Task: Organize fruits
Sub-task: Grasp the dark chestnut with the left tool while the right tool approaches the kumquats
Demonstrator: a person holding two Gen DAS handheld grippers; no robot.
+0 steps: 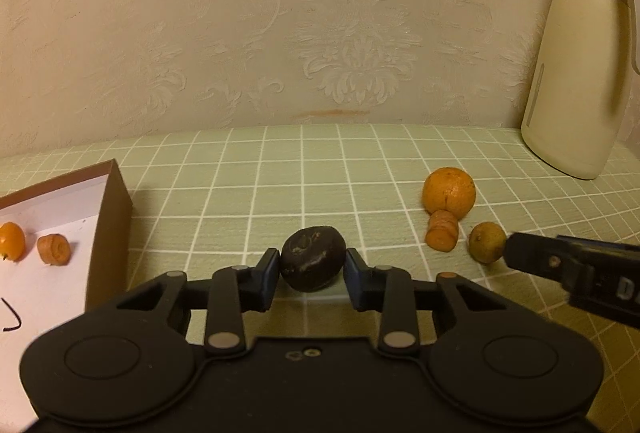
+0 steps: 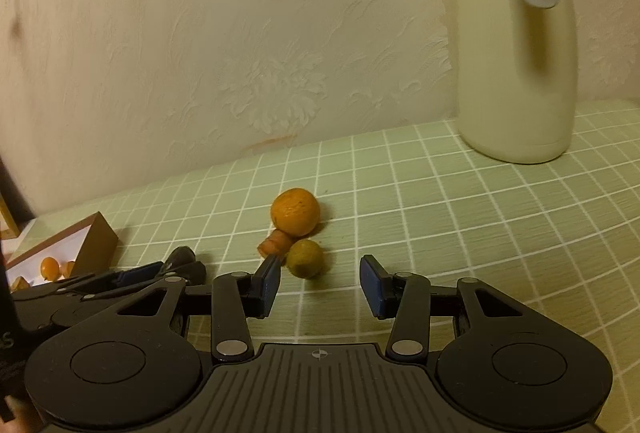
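Box [image 1: 108,229] cut off at the left edge of the left wrist view; a black mark on its white floor runs out of frame. Jug [image 2: 516,73] loses its top in the right wrist view. Carrot piece [image 2: 276,243] partly hidden behind the greenish fruit [image 2: 306,257]. Dark fruit [image 2: 182,257] mostly hidden by the left gripper [image 2: 160,271].

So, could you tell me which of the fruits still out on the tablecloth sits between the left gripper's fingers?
The dark, almost black round fruit. It sits alone between the left gripper pads, while the orange, the carrot piece and the small greenish fruit cluster to its right.
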